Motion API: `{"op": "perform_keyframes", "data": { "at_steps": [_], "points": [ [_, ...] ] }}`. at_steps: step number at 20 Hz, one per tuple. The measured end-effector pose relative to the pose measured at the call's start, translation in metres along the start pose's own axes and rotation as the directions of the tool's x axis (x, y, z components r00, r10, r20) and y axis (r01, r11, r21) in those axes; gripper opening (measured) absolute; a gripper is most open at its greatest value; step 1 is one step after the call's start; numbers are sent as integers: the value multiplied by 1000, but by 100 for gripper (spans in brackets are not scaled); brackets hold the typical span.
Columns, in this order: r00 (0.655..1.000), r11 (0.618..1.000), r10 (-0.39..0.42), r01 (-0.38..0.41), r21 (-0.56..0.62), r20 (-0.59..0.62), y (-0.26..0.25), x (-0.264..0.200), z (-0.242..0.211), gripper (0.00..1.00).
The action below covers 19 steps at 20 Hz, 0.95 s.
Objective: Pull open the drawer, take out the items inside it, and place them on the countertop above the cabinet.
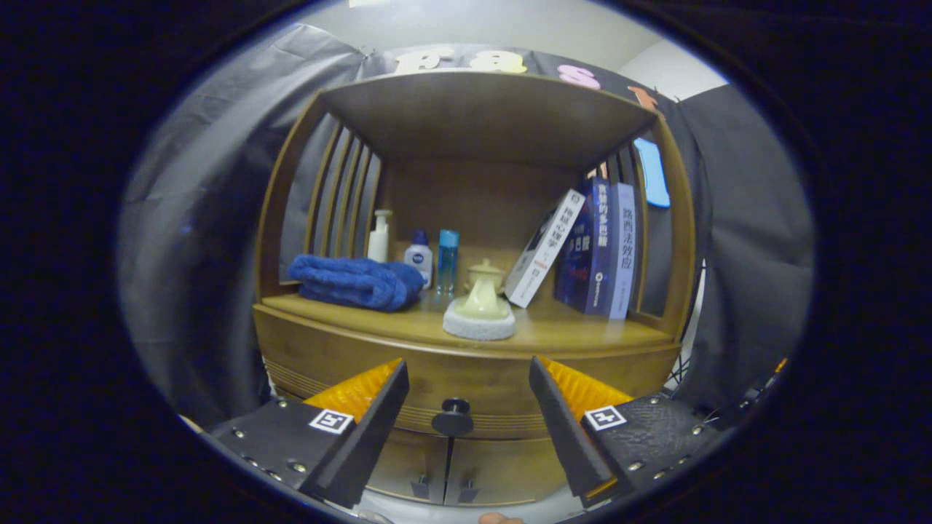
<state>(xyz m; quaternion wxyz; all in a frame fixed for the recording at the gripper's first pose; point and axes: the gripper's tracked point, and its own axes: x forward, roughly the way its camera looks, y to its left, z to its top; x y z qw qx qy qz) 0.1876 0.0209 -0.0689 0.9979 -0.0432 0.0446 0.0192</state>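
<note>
Spread wide, the jaws of the gripper (466, 407) hold nothing, and the dark round knob (452, 418) of the drawer (466, 375) sits in the gap between them, just ahead of the fingertips. That drawer front looks flush with the wooden cabinet (291, 342), so it appears closed, and nothing of its inside can be seen. Below it are two small cabinet doors (444, 473) with their own little pulls.

On the table (582, 331), which is the cabinet's top, sit a folded blue towel (357, 282), a white pump bottle (378, 236), a small white bottle with a blue cap (419, 258), a slim blue bottle (447, 260), a pale lidded jar (483, 291) on a round white base (478, 326), and a row of books (590, 251), one leaning.

Such a scene fits two stages: a gripper lined up on the knob with the drawer yet to be pulled, or a drawer shut again with its contents already among the things up on the table. Which of those things, if any, came from inside cannot be judged. If the knob is the target, the jaws would need to close squarely on it and draw straight back, without slipping off the small round head.
</note>
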Motion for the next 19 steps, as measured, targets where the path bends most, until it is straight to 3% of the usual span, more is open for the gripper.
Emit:
{"op": "perform_keyframes", "data": {
  "at_steps": [13, 19],
  "points": [
    [992, 999, -34, 35, -12, 125, -67, -114, 116, 99],
    [985, 996, -77, 82, -30, 155, -111, -150, 140, 99]
  ]
}}
